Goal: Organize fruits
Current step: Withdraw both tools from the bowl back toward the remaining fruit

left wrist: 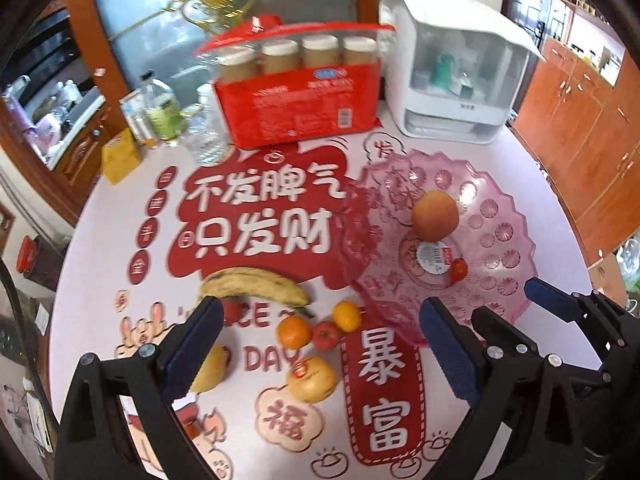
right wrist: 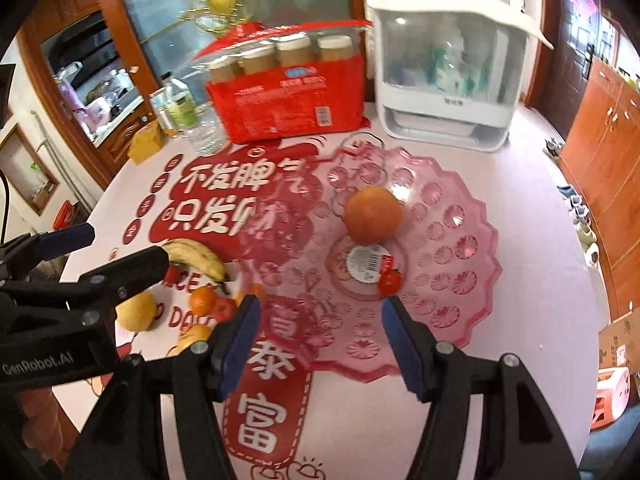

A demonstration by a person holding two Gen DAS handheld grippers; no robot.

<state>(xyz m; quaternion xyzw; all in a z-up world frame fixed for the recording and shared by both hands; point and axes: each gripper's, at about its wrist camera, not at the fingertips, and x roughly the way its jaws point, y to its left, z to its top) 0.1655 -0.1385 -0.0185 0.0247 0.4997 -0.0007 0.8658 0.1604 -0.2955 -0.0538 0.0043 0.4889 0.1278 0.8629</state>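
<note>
Left wrist view shows my left claw (left wrist: 320,344) wide and holding nothing, above the loose fruits on the table (left wrist: 540,184). Between its fingers I see a pale apple (left wrist: 313,379), and beside the left finger a yellow fruit (left wrist: 209,369), half hidden. Just behind are two small oranges (left wrist: 294,332) (left wrist: 347,315) with a small red fruit (left wrist: 326,335) between them, all touching or almost touching. Behind them lies a banana (left wrist: 256,285) with dark spots. Another small red fruit seems to hide behind the left finger, but I cannot tell surely.

My right claw (right wrist: 318,340) is also open, about half wide, with nothing between the pads. It hangs over the near rim of the pink plate (right wrist: 472,280). On the plate there are only two fruits: a big orange-red one (right wrist: 373,214), maybe a peach, near the middle, and a cherry tomato (right wrist: 390,281) beside the white sticker (right wrist: 366,262).

So I judge the task is at an early part. Two fruits are in the plate; the banana, the two oranges, the apple, the yellow fruit and the small red one wait on the table to the left of the plate.

Far behind stand a red pack (left wrist: 296,100) with jars, some bottles (left wrist: 162,110) and a white box (left wrist: 456,68). They are well apart from the fruits.
</note>
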